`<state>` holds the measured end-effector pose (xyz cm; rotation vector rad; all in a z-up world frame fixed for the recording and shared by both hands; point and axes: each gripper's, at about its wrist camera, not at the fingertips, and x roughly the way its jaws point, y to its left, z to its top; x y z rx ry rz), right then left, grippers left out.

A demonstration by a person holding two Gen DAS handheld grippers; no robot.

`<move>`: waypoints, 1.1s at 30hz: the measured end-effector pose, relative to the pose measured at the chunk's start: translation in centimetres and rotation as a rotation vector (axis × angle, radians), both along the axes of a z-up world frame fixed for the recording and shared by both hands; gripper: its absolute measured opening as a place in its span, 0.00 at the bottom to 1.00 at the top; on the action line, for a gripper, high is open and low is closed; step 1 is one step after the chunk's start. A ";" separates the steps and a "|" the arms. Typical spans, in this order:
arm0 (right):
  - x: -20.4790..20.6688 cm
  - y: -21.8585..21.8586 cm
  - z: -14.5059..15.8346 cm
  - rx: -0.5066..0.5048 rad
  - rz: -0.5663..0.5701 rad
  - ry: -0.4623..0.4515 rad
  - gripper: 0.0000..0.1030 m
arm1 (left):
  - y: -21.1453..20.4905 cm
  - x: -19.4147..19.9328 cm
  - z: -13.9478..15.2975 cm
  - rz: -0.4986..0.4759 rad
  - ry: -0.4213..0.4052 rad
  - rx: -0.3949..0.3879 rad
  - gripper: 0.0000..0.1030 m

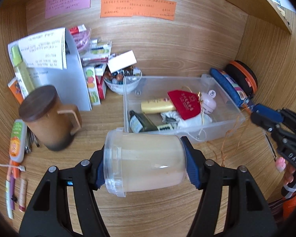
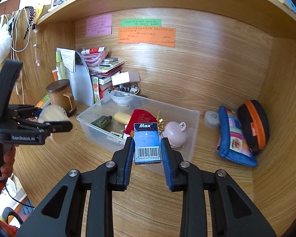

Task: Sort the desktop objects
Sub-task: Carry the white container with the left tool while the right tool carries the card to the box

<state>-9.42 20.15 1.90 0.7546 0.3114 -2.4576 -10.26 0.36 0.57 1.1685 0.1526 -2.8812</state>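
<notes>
Your left gripper (image 1: 145, 163) pinches the clear jar (image 1: 146, 163) and your right gripper (image 2: 147, 148) the blue Max box (image 2: 147, 143), both near the part-filled bin (image 2: 194, 118), with probably pouches left far right.

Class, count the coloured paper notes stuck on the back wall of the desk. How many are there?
3: a pink note on the left, a green note to its right, and an orange note directly below the green. None look hidden.
</notes>
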 end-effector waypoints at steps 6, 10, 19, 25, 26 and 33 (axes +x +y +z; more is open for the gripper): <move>-2.4 -0.3 -0.8 -0.010 -0.006 -0.037 0.24 | 0.3 -1.5 1.4 -0.002 0.032 -0.014 0.63; -4.2 -0.6 -1.3 -0.012 -0.014 -0.052 0.24 | 0.5 -2.9 2.3 -0.010 0.048 -0.023 0.63; -7.7 -1.6 -3.4 0.001 -0.009 -0.107 0.24 | 0.9 -7.3 1.3 -0.033 0.019 -0.029 0.63; -9.1 -1.9 -4.6 0.017 0.005 -0.142 0.24 | 1.7 -9.8 -0.8 -0.058 -0.031 -0.031 0.63; -9.3 -2.0 -4.8 0.021 0.007 -0.144 0.24 | 1.8 -10.1 -1.2 -0.060 -0.041 -0.031 0.63; -10.4 -2.5 -5.6 0.033 0.021 -0.175 0.24 | 2.2 -11.4 -2.7 -0.064 -0.072 -0.042 0.63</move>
